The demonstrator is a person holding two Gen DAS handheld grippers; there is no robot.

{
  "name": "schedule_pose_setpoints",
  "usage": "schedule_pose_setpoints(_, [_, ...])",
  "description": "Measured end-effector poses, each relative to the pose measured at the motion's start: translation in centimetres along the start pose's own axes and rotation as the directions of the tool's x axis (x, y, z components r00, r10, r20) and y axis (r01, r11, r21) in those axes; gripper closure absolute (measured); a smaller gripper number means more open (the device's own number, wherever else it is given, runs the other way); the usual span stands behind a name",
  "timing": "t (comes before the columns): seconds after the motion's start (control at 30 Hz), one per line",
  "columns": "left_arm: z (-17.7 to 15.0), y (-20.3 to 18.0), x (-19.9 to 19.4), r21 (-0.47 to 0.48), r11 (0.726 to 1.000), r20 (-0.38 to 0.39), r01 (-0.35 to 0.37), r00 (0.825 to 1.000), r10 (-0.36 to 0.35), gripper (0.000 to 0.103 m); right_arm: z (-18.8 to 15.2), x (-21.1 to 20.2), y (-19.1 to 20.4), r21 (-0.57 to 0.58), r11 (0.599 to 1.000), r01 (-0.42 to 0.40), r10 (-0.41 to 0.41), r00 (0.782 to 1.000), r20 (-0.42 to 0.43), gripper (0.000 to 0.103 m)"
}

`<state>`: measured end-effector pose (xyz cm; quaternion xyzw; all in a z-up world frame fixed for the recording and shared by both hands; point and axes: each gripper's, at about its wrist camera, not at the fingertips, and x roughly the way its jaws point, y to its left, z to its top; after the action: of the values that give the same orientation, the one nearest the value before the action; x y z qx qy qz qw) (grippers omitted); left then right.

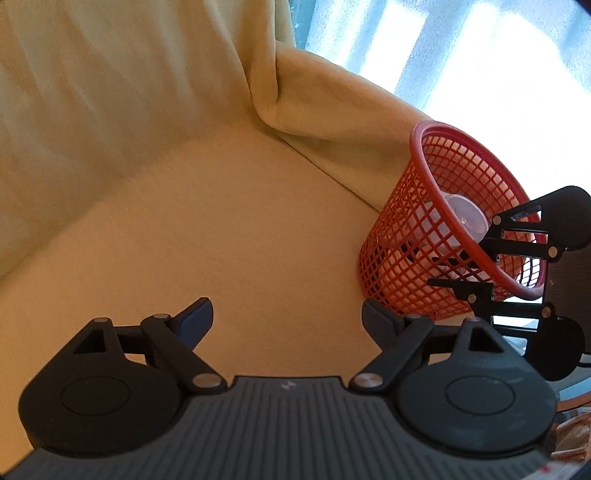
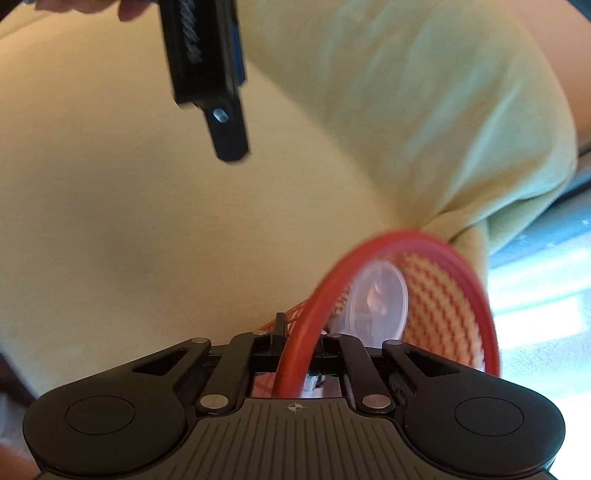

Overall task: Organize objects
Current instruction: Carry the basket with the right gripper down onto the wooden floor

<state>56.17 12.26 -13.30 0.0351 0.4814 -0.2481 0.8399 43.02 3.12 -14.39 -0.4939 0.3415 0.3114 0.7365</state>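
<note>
A red mesh basket [image 1: 417, 236] stands tilted on the yellow sofa seat [image 1: 240, 240], against the armrest. A clear round plastic lid [image 1: 465, 218] lies inside it with other small items I cannot make out. My right gripper [image 1: 476, 264] is shut on the basket's near rim, one finger inside and one outside. The right wrist view shows the same grip: the red rim [image 2: 369, 240] runs between the closed fingers of my right gripper [image 2: 301, 332], and the lid [image 2: 376, 302] sits just behind. My left gripper [image 1: 286, 317] hangs open and empty over the seat, left of the basket.
The sofa's backrest [image 1: 110, 92] and padded armrest [image 1: 351, 110] wall in the seat. Pale sunlit floor [image 1: 480, 55] lies beyond the armrest. In the right wrist view, a finger [image 2: 229, 136] of the left gripper hangs at the top left, below a person's hand [image 2: 133, 7].
</note>
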Motion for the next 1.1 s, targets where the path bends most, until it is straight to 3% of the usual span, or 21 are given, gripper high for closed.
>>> schedule_pose_setpoints(0.13, [-0.9, -1.7, -1.0, 0.031, 0.999, -0.024, -0.008, 1.0, 0.008, 0.018, 0.1, -2.2, 0.1, 0.005, 0.995, -0.098, 0.098, 0.995, -0.021, 0.096])
schedule_pose_setpoints(0.3, [-2.8, -4.5, -2.6, 0.058, 0.997, -0.029, -0.042, 0.999, 0.044, 0.018, -1.9, -5.3, 2.7, -0.052, 0.986, -0.158, 0.158, 0.987, 0.003, 0.097])
schedule_pose_setpoints(0.5, [-7.5, -11.1, -5.0, 0.078, 0.993, -0.052, -0.089, 0.994, 0.093, 0.018, -8.1, -9.5, 7.2, -0.255, 0.942, -0.217, 0.238, 0.97, 0.057, 0.097])
schedule_pose_setpoints(0.77, [-15.2, -19.2, -7.3, 0.071, 0.995, -0.096, -0.07, 0.992, 0.077, 0.018, -16.9, -14.6, 13.7, -0.407, 0.872, -0.274, 0.306, 0.952, 0.014, 0.097])
schedule_pose_setpoints(0.97, [-20.0, -22.7, -6.4, 0.199, 0.98, -0.123, -0.014, 0.992, 0.04, 0.018, -22.4, -16.0, 18.8, -0.444, 0.841, -0.309, 0.323, 0.945, -0.044, 0.097])
schedule_pose_setpoints(1.1, [-23.2, -25.1, -4.6, 0.334, 0.941, -0.152, 0.05, 0.988, 0.001, 0.018, -24.8, -15.0, 21.9, -0.445, 0.836, -0.321, 0.32, 0.944, -0.079, 0.097])
